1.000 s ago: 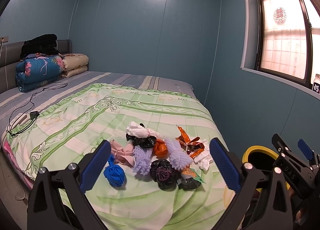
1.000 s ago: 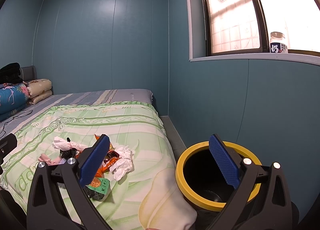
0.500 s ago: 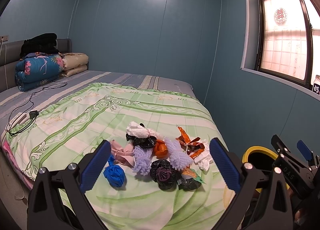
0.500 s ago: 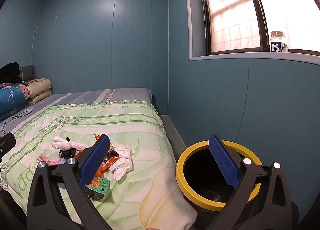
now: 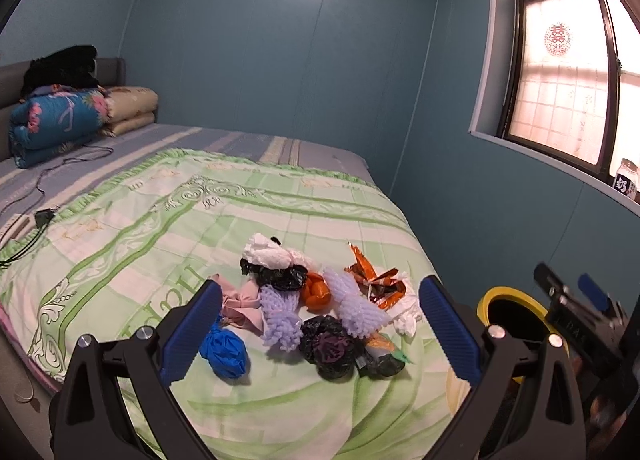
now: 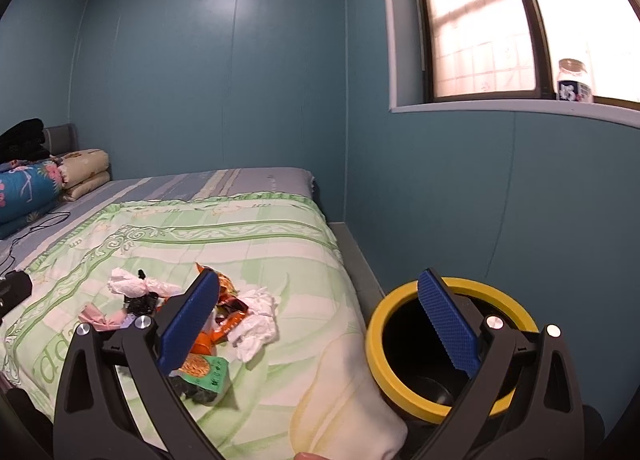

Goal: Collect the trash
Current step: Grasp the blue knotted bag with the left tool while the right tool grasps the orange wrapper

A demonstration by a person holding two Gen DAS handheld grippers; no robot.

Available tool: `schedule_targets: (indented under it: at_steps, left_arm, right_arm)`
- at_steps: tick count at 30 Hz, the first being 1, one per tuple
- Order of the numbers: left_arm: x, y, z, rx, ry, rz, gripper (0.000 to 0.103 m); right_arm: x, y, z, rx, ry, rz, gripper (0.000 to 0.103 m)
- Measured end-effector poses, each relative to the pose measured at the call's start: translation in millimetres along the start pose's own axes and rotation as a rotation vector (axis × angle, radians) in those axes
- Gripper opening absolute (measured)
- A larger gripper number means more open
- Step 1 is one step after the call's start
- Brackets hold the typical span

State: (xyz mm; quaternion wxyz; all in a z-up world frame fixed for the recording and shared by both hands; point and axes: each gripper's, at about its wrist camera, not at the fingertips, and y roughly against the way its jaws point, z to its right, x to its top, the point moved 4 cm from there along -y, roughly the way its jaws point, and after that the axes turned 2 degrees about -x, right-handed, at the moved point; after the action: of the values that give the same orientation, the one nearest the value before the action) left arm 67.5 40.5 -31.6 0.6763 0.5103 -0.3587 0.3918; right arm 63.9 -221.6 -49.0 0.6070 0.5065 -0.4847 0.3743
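A heap of trash lies on the green quilt (image 5: 168, 219) near the bed's front corner: a blue bag ball (image 5: 226, 352), a pink wad (image 5: 242, 302), lilac foam nets (image 5: 280, 320), black bags (image 5: 328, 348), an orange piece (image 5: 317, 292), orange wrappers (image 5: 374, 284) and white tissue (image 6: 256, 324). My left gripper (image 5: 320, 336) hangs open just before the heap, empty. A yellow-rimmed black bin (image 6: 452, 344) stands on the floor beside the bed. My right gripper (image 6: 320, 328) is open and empty, spanning the bed corner and the bin.
Folded bedding (image 5: 56, 119) and dark clothes sit at the headboard. A charger cable (image 5: 44, 215) trails over the left side of the bed. A jar (image 6: 573, 80) stands on the window sill. Blue walls close in on the right, behind the bin.
Both grippers have edged forward and tilted slightly down toward the heap and the bin. Both stay open; nothing has been picked up.
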Motion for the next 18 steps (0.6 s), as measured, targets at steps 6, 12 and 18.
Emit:
schedule_targets:
  at_steps: [6,12,18]
  left_arm:
    - [-9.4,-10.5,-40.0,-0.006,-0.004,-0.071,0.095]
    - [-30.5,-23.8,-86.5,0.097,0.005,-0.153,0.095]
    - [-48.5,-56.9,-109.4,0.111,0.038,-0.274,0.095]
  right_arm:
    - [19.8,-27.2,-25.4,0.125,0.064,-0.056,0.095]
    - [23.7,-76.7,-65.8,0.250,0.193,-0.151,0.095]
    - [13.1,-144.5,-101.8,0.408,0.231,-0.350,0.095]
